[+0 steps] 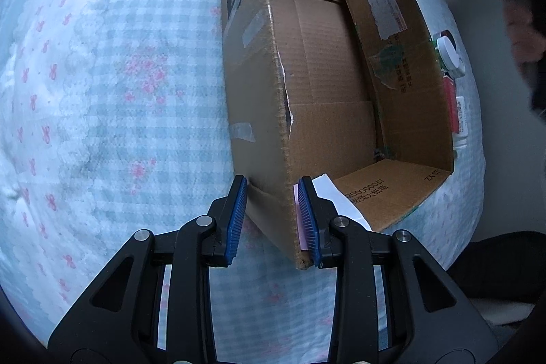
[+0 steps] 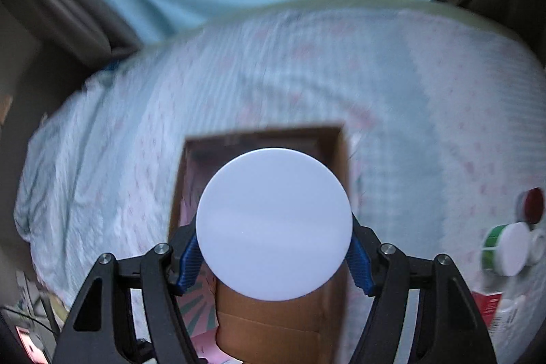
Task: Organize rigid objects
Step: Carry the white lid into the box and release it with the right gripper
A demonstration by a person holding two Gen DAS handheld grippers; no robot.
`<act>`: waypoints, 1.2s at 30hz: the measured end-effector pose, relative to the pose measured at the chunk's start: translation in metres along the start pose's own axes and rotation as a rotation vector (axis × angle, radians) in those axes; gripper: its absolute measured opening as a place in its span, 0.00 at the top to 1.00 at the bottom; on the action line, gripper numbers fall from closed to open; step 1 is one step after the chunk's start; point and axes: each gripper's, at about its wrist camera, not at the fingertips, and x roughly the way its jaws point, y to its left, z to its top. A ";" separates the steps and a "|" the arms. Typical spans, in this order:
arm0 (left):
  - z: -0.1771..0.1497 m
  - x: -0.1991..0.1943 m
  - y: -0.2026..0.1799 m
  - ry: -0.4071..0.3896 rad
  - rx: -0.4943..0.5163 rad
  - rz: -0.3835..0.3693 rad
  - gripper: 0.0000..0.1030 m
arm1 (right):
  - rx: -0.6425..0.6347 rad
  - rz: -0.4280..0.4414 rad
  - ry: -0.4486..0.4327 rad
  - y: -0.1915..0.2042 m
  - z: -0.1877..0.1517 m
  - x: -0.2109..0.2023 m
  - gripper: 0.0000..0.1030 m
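A: How far along?

B: Early, I'd judge. The cardboard box (image 1: 341,84) looks bare inside. The right gripper (image 2: 274,256) clamps a white-lidded jar (image 2: 274,224) above it; the left gripper (image 1: 271,222) straddles the box's wall, not visibly pinching. More jars (image 2: 508,246) wait at three o'clock.

A: Any writing?

B: "ZX-07" and digits ending "0000051" on the flap (image 1: 385,193); the rest is unreadable.

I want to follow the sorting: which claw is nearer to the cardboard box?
Left. The left claw straddles the wall of the cardboard box at its near corner. The right claw is above the box, holding a white round lid.
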 end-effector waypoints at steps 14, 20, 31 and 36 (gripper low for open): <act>0.004 0.004 -0.010 0.010 0.013 0.010 0.73 | -0.157 -0.042 0.101 0.021 -0.028 0.054 0.36; 0.004 0.007 -0.013 0.011 0.015 0.015 0.73 | -0.226 -0.065 0.105 0.034 -0.025 0.062 0.29; 0.003 0.005 -0.016 0.006 0.022 0.022 0.73 | -0.272 -0.053 0.082 0.037 -0.032 0.048 0.00; -0.001 0.002 -0.012 -0.006 0.011 0.007 0.73 | -0.251 -0.051 0.082 0.038 -0.032 0.028 0.00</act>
